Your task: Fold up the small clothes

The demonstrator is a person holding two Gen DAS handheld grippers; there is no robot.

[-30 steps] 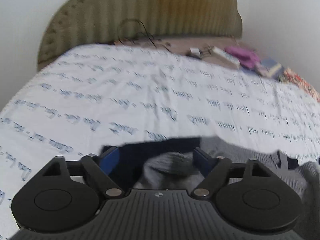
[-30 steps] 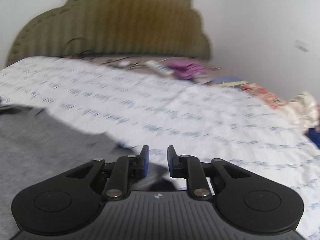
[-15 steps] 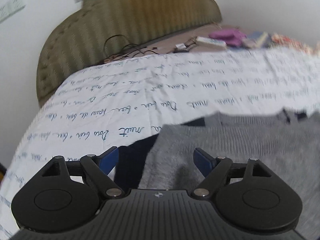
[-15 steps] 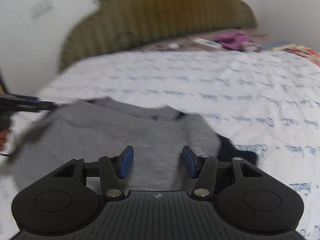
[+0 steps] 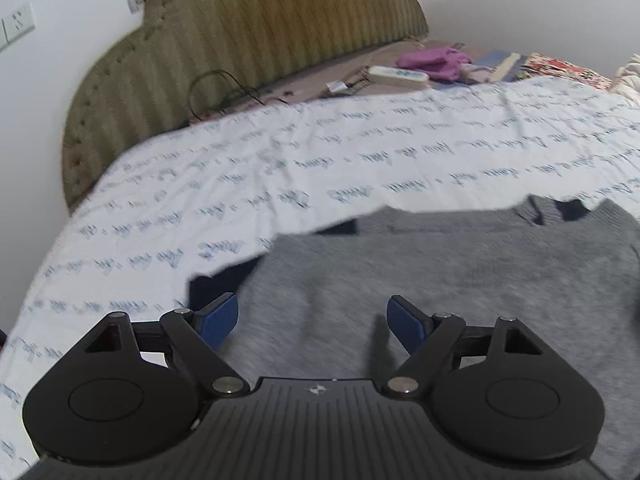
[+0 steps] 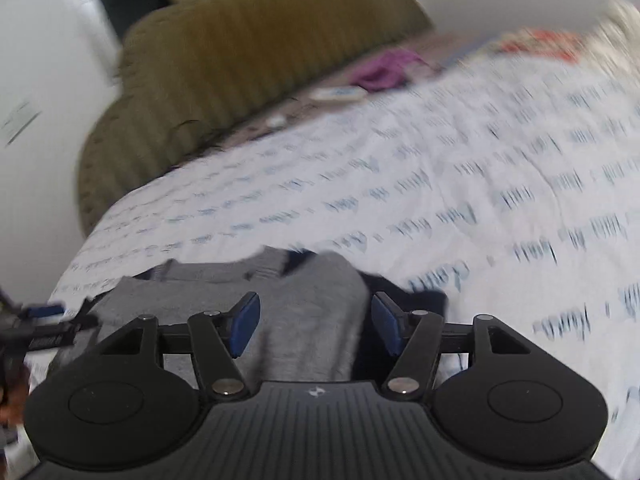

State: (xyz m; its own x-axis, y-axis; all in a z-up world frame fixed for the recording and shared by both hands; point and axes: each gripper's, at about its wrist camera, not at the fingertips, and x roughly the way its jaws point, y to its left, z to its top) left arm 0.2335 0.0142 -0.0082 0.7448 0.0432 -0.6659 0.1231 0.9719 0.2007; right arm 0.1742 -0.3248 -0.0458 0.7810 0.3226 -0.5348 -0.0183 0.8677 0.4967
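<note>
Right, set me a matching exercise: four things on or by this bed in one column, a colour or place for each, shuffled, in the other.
Things:
1. knitted sweater
2. ribbed padded headboard
3. crumpled cloth
4. script-printed bedsheet

Descriptions:
A. purple, near the headboard
B. grey, right in front of both grippers
C. white with blue writing
D. olive green, against the wall

Pairs: 1-B, 2-D, 3-A, 4-C

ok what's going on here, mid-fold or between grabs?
Between grabs, it looks like. A person works two handheld grippers over a grey sweater spread on the printed bedsheet. The left gripper is open above the sweater, gripping nothing. The right gripper has just been opening, with the knit under its fingers but not pinched.
</note>
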